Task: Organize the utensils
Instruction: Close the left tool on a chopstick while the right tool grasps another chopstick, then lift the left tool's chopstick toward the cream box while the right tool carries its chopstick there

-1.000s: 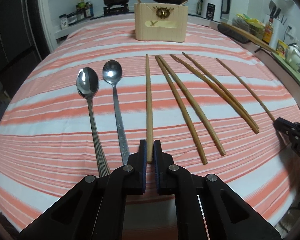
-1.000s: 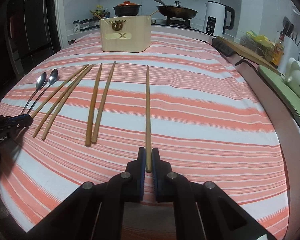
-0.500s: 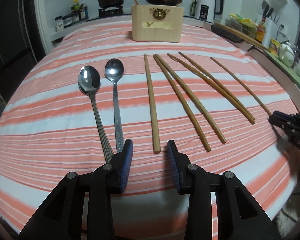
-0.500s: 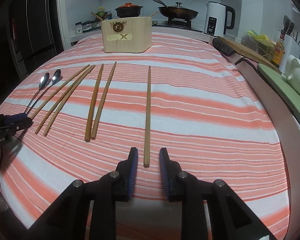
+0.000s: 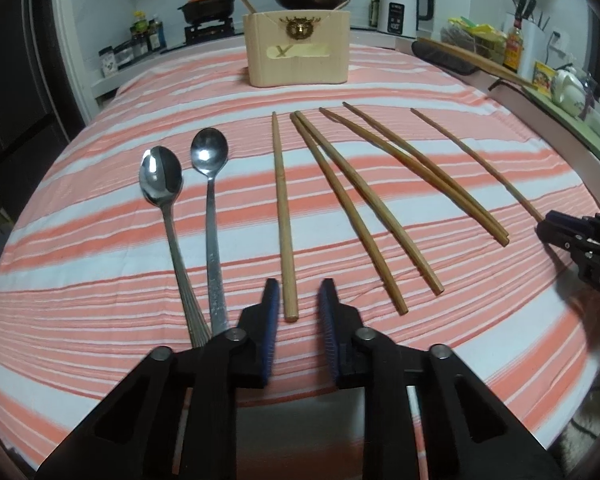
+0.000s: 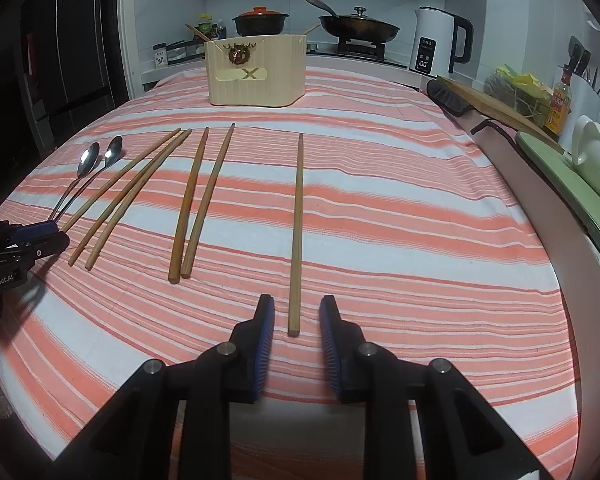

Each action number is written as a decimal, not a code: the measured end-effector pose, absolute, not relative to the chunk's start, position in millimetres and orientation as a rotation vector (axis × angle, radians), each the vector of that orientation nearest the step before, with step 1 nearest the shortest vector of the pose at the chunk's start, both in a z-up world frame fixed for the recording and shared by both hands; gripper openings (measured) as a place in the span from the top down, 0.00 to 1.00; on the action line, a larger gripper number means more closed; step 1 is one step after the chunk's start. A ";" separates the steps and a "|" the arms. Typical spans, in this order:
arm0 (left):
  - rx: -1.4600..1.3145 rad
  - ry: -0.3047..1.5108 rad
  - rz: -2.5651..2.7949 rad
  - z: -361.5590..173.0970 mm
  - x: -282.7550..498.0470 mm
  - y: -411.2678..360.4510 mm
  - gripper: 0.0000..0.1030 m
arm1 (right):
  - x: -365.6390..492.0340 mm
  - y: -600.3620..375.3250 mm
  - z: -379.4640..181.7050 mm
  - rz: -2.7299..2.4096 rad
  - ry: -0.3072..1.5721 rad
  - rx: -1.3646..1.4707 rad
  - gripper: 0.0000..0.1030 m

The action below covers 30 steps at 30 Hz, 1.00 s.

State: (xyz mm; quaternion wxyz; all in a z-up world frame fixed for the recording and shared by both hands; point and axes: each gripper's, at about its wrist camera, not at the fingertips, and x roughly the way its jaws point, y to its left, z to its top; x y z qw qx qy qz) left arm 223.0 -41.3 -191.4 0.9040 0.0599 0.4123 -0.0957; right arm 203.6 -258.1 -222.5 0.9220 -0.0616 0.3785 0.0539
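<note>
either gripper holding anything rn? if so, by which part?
Nothing held. Left gripper is open, its fingers either side of a chopstick's near end; right gripper likewise open around another chopstick.

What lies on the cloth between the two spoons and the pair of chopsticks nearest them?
A single chopstick, lying apart from both the spoons and the chopstick pair. The left wrist view shows it.

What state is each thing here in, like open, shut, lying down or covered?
Left gripper: open, empty.
Right gripper: open, empty.
Chopsticks: lying flat.
Spoons: lying flat, bowls up.
Wooden box: upright, a stick poking out.
Pan: lid on.
Orange pot: lid on.
</note>
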 end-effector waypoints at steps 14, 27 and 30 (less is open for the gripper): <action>0.069 0.743 -0.196 -128.6 222.4 -16.0 0.96 | 200.2 -254.8 -154.9 0.143 0.676 -0.138 0.94; 0.039 0.638 -0.257 -60.2 218.1 0.5 0.96 | 191.9 -251.0 -66.0 0.194 0.512 -0.110 0.94; 0.024 0.625 -0.252 -57.5 219.7 3.2 0.96 | 192.2 -249.5 -62.9 0.199 0.503 -0.109 0.94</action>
